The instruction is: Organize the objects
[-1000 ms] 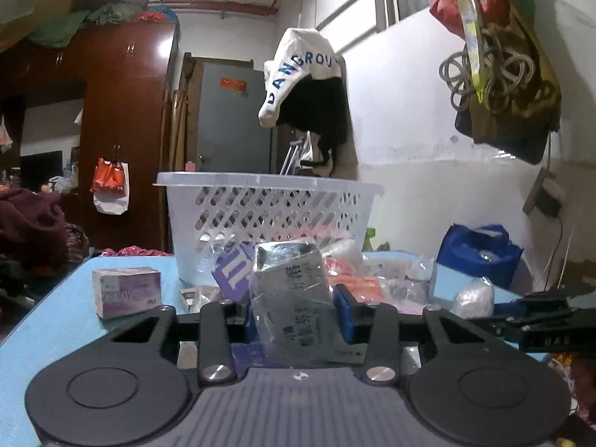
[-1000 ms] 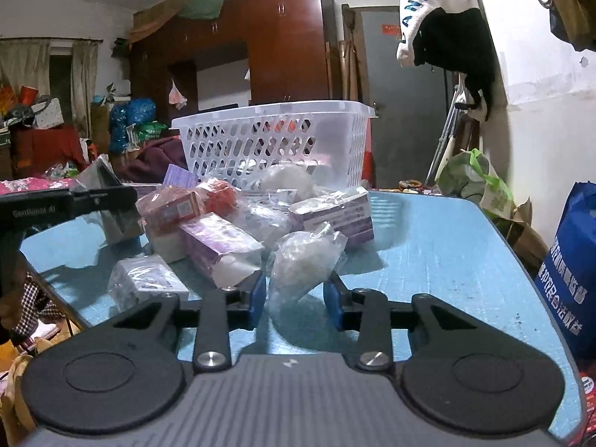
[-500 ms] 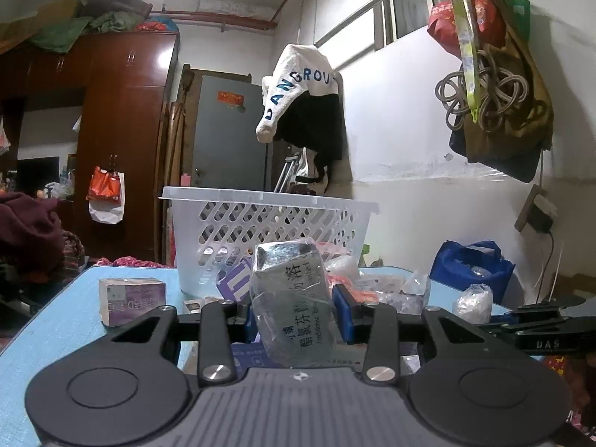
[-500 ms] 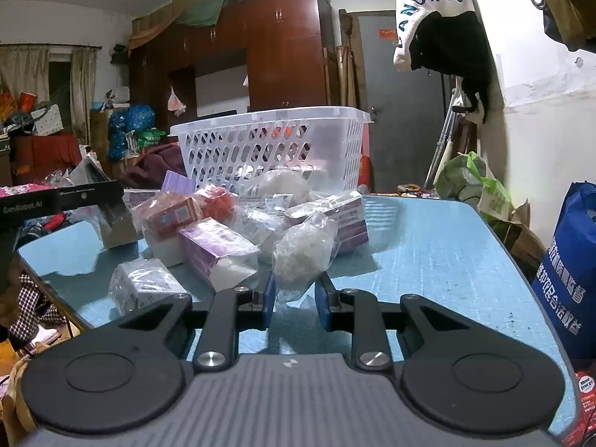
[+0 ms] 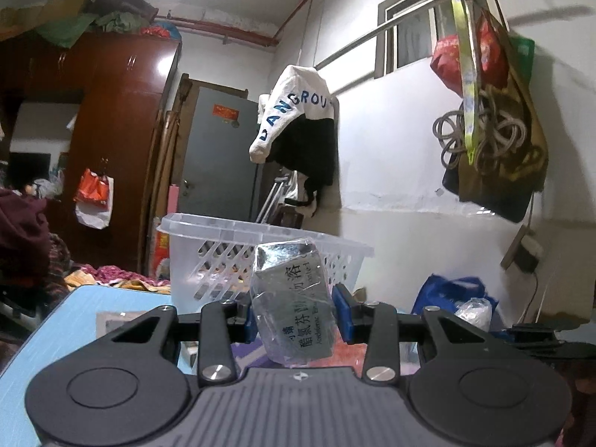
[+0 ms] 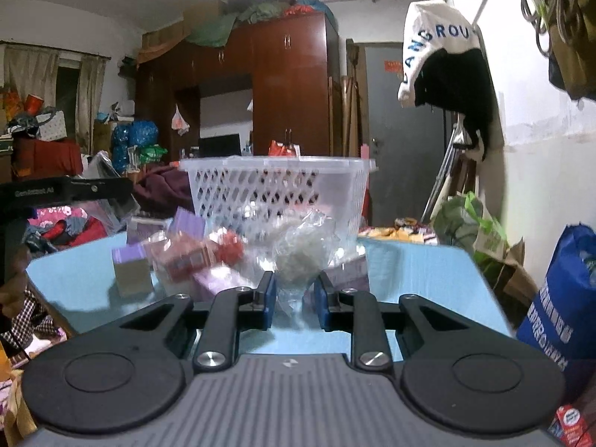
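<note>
Basket (image 5: 208, 240) loading, both grippers carrying.
You are keeping the white basket ahead as the target; your left gripper (image 5: 294, 311) is pinching a silver foil packet (image 5: 292, 298) raised toward its rim, while your right gripper (image 6: 296, 300) is squeezing a clear plastic bag (image 6: 303, 251) over the blue table (image 6: 421, 275).

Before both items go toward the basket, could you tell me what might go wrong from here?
1. The left tongs pinch the silver box tilted, in slick wrap; it may twist or slip out.
2. The right tongs grip only the loose lower end of the clear bag, which could tear or slide free.
3. The basket is light with a high rim; a low carry might knock it.
</note>
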`<state>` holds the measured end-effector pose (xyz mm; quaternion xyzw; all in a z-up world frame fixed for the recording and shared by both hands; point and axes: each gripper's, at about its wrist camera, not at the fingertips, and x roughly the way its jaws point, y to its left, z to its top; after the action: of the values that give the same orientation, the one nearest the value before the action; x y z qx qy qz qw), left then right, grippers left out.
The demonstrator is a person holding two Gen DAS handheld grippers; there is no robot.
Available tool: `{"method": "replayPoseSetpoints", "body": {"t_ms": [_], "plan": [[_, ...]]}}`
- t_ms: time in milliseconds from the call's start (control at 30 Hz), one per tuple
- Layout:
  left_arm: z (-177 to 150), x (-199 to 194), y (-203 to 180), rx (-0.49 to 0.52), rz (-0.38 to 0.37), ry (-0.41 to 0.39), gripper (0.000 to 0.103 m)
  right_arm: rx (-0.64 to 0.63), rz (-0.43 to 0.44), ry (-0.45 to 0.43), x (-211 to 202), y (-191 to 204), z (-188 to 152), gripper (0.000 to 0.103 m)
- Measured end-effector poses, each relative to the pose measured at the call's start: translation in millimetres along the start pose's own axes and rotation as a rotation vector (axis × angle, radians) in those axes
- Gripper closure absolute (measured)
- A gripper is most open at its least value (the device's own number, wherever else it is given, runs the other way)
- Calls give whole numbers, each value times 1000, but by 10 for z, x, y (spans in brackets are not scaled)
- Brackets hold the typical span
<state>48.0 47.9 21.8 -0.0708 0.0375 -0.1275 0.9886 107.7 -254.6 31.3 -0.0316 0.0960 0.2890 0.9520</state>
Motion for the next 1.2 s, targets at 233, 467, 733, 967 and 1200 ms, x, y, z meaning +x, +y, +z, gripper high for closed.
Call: {"method": "replayPoseSetpoints", "body": {"t_ms": [233, 467, 733, 967, 1200], "plan": [[550, 402, 159, -77, -32, -7, 60, -51, 13, -40, 330, 66, 616, 78], [1243, 1338, 314, -129, 90, 37, 60, -121, -56, 10, 1393, 138, 1469, 78], [1042, 1674, 432, -118, 171, 142, 10, -169, -97, 8, 1546, 193, 1387, 5], [649, 779, 238, -9, 115, 155, 9, -88, 5, -3, 688, 190, 691, 0], [-158, 181, -44, 133, 118, 236, 9, 21, 178, 56, 120, 297, -217, 10]]}}
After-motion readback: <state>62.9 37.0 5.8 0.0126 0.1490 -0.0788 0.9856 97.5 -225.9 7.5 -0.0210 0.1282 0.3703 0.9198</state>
